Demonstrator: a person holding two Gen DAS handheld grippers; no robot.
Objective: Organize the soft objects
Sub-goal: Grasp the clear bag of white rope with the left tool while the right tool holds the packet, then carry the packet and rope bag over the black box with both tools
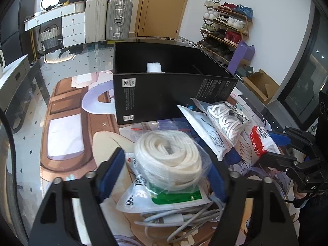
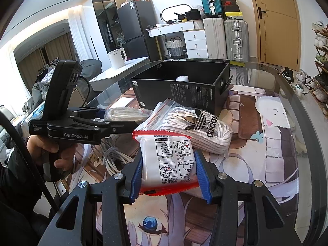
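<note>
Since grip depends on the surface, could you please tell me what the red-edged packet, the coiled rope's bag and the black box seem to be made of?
Red-edged packet: glossy plastic film, crinkled, with glare.
Rope bag: clear thin plastic, since the rope shows through, wrinkled.
Black box: probably matte printed cardboard, with thin straight walls and sharp folds.

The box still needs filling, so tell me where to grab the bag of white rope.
Grip the bag of white rope across the middle of the coil, coming from above. It lies flat on other packets, and the left gripper already has its fingers open on either side. The loose plastic edges would slip.
</note>
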